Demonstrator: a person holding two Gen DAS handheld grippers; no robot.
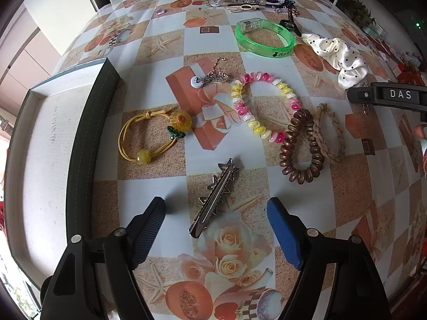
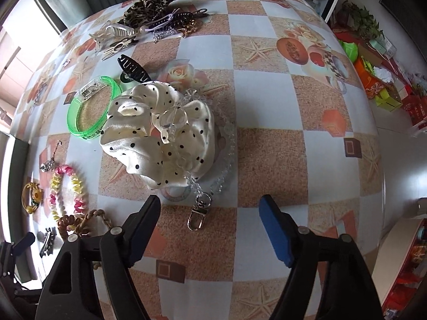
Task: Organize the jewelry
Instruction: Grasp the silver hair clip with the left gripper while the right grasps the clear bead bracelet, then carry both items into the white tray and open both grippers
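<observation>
My left gripper (image 1: 216, 208) is open, its fingers on either side of a silver star hair clip (image 1: 214, 196) on the table. Beyond it lie a yellow sunflower hair tie (image 1: 152, 136), a pink-and-yellow spiral band (image 1: 263, 104), a brown spiral band (image 1: 299, 149), a braided band (image 1: 327, 133) and a green bangle (image 1: 264, 37). An open grey box (image 1: 50, 138) is at the left. My right gripper (image 2: 209, 205) is open and empty, just short of a white polka-dot scrunchie (image 2: 160, 133) and a clear bead chain with a metal clasp (image 2: 198, 213).
A patterned tablecloth (image 2: 280, 101) covers the table. A leopard scrunchie (image 2: 146, 8), claw clips (image 2: 133, 72) and other hair pieces lie at the far edge. A small charm with a chain (image 1: 210, 76) lies mid-table. Boxes and clutter (image 2: 381, 85) sit beyond the right table edge.
</observation>
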